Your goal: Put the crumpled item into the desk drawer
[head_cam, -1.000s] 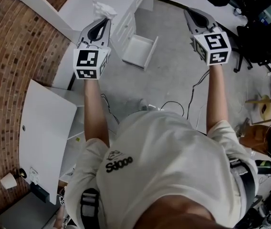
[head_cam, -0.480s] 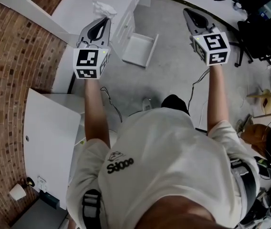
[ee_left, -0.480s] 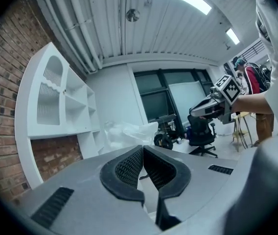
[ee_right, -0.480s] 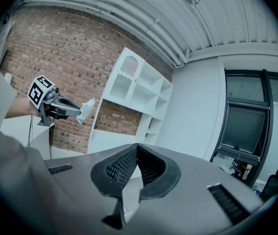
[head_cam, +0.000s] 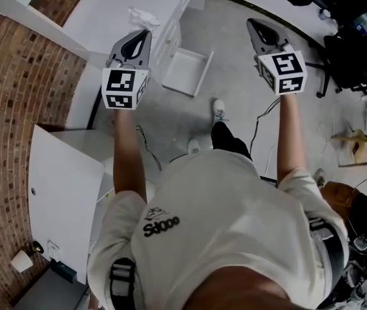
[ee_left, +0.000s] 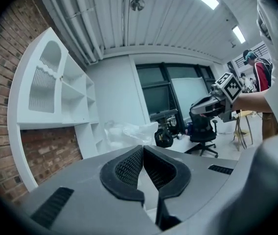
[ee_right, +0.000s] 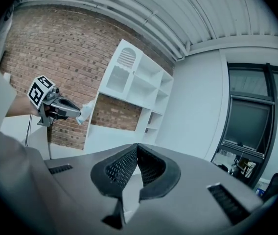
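The crumpled white item lies on the white desk, just past the tip of my left gripper. From the left gripper view it shows as a translucent crinkled wad beyond the left gripper, whose jaws are shut and hold nothing. The desk drawer stands pulled open over the floor, between the two grippers. My right gripper is held in the air to the right of the drawer. It is also shut and holds nothing. The right gripper view shows the left gripper with the wad at its tip.
A brick wall and white shelving run along the left. A white panel leans low at left. Cables lie on the grey floor. A black office chair stands at right. The person's shoe is near the drawer.
The person has stepped forward; a leg and shoe now show on the floor below the drawer. Both grippers stay shut and hold about the same places.
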`<state>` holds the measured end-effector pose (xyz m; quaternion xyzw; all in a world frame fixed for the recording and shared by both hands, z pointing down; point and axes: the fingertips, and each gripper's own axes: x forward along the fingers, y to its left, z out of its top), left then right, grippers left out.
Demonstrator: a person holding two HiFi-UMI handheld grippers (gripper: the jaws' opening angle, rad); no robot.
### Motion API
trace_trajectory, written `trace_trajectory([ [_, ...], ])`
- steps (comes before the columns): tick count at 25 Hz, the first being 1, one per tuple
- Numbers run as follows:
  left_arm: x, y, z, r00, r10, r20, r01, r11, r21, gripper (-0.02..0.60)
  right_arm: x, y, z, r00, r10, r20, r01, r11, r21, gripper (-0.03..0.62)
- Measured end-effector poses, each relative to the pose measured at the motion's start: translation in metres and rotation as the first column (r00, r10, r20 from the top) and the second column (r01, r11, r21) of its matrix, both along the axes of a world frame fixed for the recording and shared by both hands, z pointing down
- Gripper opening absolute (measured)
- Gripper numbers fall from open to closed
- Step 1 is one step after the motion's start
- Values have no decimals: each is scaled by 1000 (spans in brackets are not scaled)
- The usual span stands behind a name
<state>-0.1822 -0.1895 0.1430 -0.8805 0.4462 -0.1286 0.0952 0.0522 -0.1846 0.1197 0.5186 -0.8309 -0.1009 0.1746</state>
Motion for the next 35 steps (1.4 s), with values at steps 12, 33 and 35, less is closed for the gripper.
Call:
trace_trajectory([
  [12,55,-118,30,999,-34,30,35,998,-52,20,54,-117,37,999,-30,-12,29,997,-70,6],
  [33,113,-184,283,992,69,110,-68,998,-5,18,88,-189,315,998,-13,-55,8,997,-77,6],
  [35,116,-189,325,991,80,111,-81,997,5,20,88,-194,358,996,-10,-85,5,998,-60,6],
])
